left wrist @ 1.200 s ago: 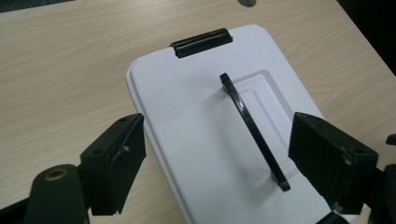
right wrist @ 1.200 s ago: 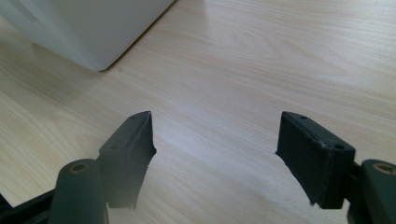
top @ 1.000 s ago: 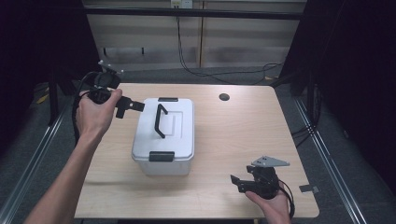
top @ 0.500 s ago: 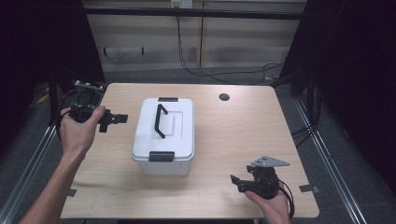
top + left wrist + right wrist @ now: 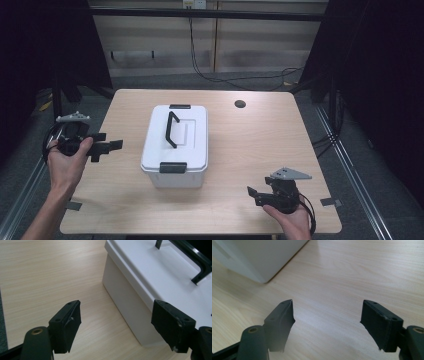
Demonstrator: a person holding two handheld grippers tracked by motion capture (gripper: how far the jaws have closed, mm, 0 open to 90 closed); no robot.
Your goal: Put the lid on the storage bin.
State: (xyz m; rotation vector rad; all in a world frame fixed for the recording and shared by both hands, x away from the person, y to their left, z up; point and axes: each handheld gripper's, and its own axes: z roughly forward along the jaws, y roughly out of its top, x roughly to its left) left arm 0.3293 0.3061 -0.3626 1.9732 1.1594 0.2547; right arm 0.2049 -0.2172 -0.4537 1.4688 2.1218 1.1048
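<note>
A white box with a closed lid is found standing near the middle of the wooden table. A black handle is seen lying along the top of the lid, and a dark latch is noted on the near short side, with another on the far short side.

The left gripper is held in the left hand at the left edge of the table, pointed toward the box and well apart from it. Its jaws are spread wide with nothing between them; in the left gripper view the side wall and lid edge of the box are seen beyond the jaws, untouched.

The right gripper is held in the right hand near the front right corner of the table, pointed left. Its jaws are likewise parted and empty. In the right gripper view bare wood is observed between the jaws, and a lower corner of the box is seen farther off at the upper left.

A small dark round hole is recorded in the table top near its far edge, to the right of the box.
</note>
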